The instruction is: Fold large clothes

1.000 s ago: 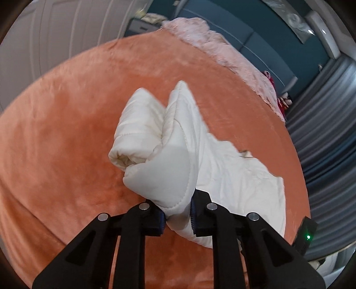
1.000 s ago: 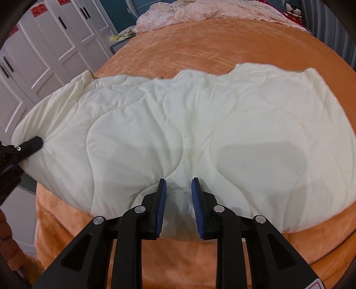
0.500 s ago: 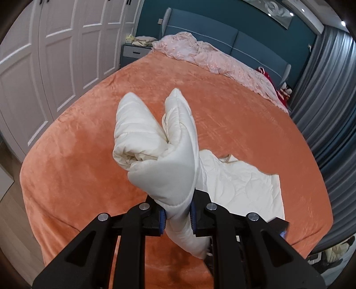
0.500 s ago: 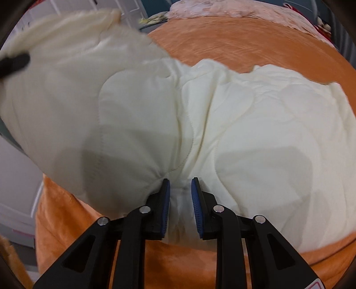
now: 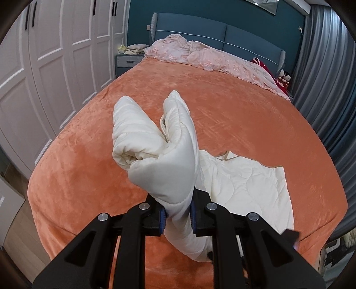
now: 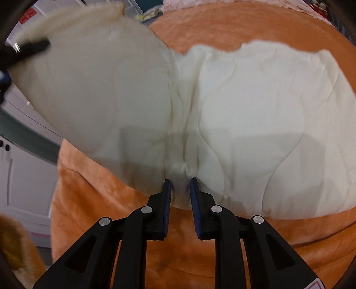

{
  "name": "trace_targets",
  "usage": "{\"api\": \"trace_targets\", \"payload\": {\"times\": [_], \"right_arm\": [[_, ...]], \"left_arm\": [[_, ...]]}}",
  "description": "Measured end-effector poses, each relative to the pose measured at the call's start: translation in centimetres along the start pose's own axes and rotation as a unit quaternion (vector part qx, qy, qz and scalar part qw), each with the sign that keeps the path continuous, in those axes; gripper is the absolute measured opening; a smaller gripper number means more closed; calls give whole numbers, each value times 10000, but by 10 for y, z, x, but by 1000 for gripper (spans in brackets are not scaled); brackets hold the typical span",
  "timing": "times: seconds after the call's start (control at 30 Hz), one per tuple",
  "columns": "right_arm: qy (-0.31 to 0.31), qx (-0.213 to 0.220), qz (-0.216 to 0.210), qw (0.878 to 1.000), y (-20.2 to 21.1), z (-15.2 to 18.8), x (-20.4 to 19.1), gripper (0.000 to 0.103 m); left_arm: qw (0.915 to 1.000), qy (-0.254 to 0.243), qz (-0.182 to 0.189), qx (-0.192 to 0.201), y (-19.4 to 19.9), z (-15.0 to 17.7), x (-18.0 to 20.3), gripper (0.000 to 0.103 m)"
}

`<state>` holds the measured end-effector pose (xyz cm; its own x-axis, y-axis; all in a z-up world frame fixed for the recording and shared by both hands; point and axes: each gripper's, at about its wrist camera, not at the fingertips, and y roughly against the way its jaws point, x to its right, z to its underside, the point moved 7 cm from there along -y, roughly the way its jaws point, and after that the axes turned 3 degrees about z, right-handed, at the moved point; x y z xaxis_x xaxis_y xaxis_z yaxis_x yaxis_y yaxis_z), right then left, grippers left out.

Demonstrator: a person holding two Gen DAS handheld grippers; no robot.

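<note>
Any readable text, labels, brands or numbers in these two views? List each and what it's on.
None can be read.
Red labels on the white wardrobe doors, right wrist view: marks too blurred to read.
Red-edged sticker on the right claw frame: cut off at the picture's edge, no text shows.
Left wrist view: no lettering on the cream quilted garment, orange bedspread or wardrobe.

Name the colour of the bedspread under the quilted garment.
Orange, plush bedspread; the left wrist view shows it best.

Quilted matt cream garment (image 5: 244, 184) on plush orange bedspread (image 5: 255, 124).
</note>
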<state>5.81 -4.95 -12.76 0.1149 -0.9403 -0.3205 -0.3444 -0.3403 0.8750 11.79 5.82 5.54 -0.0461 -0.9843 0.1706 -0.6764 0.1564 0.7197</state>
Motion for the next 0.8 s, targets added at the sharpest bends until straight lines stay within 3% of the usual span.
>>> {"api": "trace_targets", "payload": {"times": [0.2, 0.4, 0.6, 0.8], "right_arm": [[-66, 12, -118, 9999, -7, -4, 2, 20], [-127, 230, -63, 9996, 26, -8, 15, 20], [-505, 540, 127, 9972, 68, -5, 57, 20], [-1143, 850, 370, 9891, 107, 4, 115, 20]], "left_arm": [[9996, -276, -27, -19, 0, 4, 19, 15], [9984, -556, 92, -23, -1, 5, 47, 15], [9943, -1015, 304, -114, -5, 17, 92, 15], [9848, -1607, 565, -353, -18, 48, 147, 15]]}}
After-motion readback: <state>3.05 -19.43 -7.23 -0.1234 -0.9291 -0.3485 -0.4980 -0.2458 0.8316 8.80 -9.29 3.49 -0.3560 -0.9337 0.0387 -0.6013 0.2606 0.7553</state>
